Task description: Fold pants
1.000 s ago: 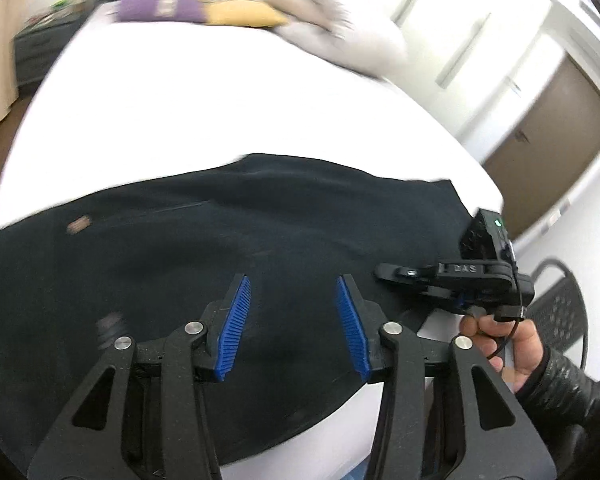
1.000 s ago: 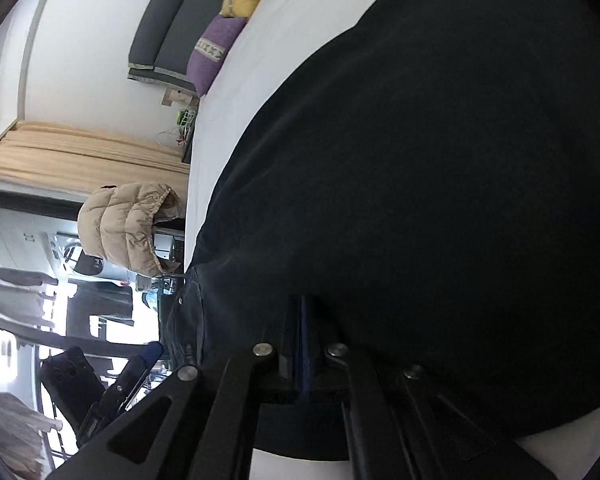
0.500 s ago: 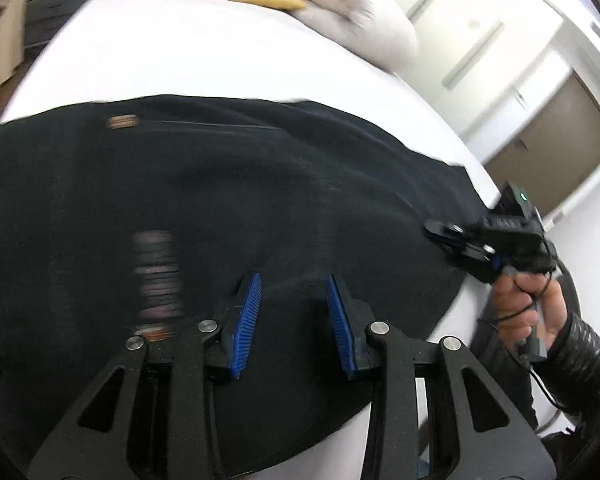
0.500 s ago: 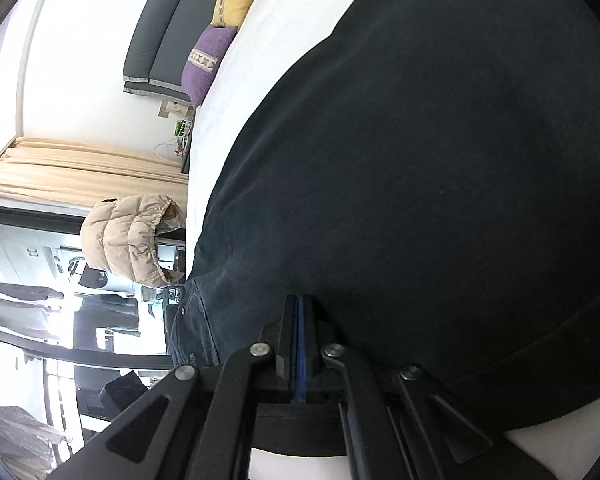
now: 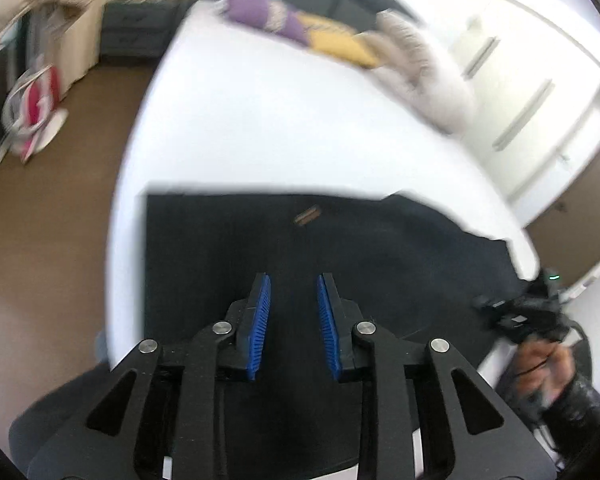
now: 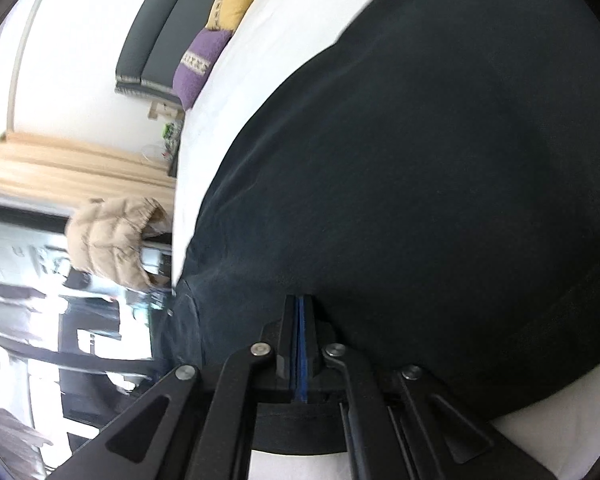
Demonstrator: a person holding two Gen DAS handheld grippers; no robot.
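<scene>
One black pants on one white bed, left gripper fingers closing above it, right gripper clamping its edge.

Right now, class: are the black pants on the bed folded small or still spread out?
Spread out. The pants lie flat as one broad dark sheet across the white bed, filling the right wrist view too.

White bed, purple pillow, yellow pillow, beige puffer jacket
</scene>
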